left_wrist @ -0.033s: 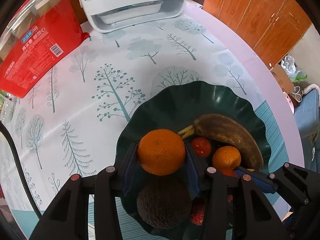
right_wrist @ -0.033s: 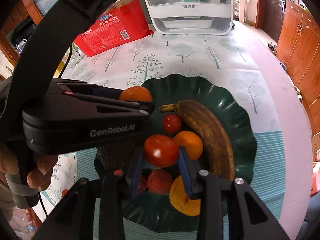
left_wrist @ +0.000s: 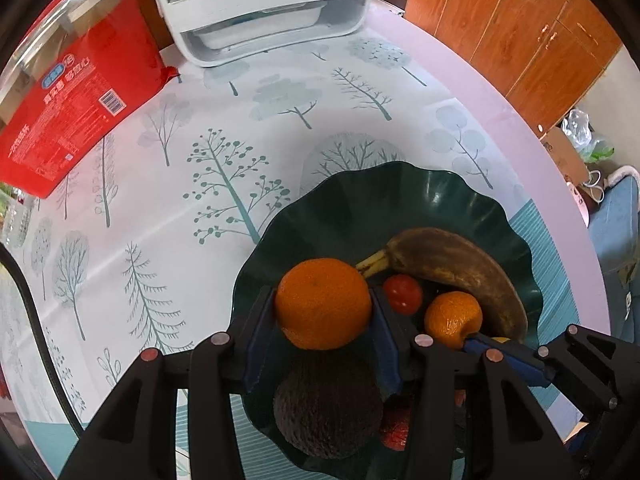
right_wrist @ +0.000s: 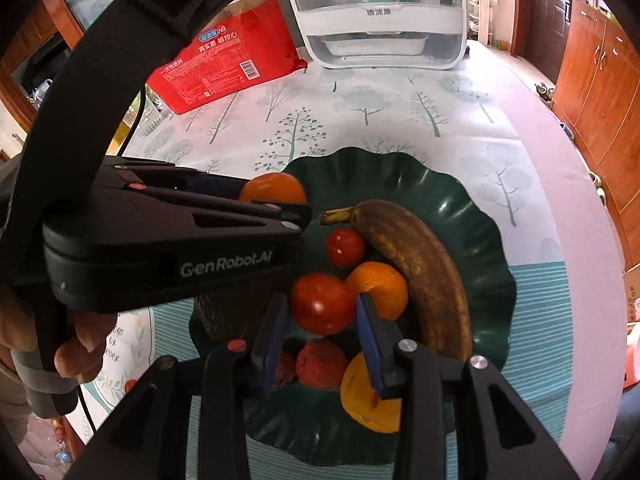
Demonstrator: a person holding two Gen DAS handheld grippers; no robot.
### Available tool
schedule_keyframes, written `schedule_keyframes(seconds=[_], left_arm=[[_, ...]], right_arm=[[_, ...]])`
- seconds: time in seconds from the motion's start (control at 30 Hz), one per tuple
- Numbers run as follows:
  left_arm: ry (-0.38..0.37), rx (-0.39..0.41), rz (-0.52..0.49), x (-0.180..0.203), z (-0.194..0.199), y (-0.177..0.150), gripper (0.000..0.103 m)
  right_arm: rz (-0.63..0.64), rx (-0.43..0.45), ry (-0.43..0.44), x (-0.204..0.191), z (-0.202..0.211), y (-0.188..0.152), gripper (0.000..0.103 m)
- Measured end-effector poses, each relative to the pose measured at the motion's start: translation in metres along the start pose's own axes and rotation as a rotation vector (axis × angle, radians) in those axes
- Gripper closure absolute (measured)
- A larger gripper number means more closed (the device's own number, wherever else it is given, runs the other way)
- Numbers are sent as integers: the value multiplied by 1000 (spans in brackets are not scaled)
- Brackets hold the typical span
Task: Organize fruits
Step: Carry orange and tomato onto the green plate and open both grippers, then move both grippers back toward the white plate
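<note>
So right now I've got both grippers parked over the dark green wavy-edged plastic bowl [left_wrist: 400,184], which sits on the tree-print tablecloth [left_wrist: 168,208]. My left gripper [left_wrist: 324,312] has the big round orange [left_wrist: 323,303] between its blue pads. The jaws have just been opening, and I honestly can't tell whether the pads are pressing on it or have already let go. It hangs right above the dark rough-skinned avocado [left_wrist: 326,404].

My right gripper [right_wrist: 322,320] is set fairly narrow around the shiny red tomato [right_wrist: 322,309], and both pads look to be touching its sides, so I read that as a hold. The smaller orange mandarin [right_wrist: 378,289] is touching it at the back, and the browned overripe banana [right_wrist: 420,276] curves just beside that.

What worries me:
- If the big orange drops onto the rounded avocado, it'll probably roll, and on that side the low bowl rim is close.
- The two tools are nearly touching over the bowl, so any sideways move could knock them together.
- The tomato is smooth and soft. Squeeze too hard and it splits, too light and it slips onto the red bumpy lychee [right_wrist: 322,364] below.
</note>
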State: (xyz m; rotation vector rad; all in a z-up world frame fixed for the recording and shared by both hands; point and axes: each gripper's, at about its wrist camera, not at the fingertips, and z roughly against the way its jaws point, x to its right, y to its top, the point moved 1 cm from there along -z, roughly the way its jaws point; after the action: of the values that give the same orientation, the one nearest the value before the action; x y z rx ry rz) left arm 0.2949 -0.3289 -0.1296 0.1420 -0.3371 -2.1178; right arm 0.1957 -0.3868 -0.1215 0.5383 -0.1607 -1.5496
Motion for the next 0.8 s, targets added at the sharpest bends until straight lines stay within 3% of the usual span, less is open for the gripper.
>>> schedule_keyframes(seconds=[0.1,0.8], left_arm=[[4,8,-7,1,1,-2,41],[11,61,-12,4,38,-16,34]], right_arm=[[8,6,-10,-2,1,0,63],[21,46,-39,-10,25,-5,61]])
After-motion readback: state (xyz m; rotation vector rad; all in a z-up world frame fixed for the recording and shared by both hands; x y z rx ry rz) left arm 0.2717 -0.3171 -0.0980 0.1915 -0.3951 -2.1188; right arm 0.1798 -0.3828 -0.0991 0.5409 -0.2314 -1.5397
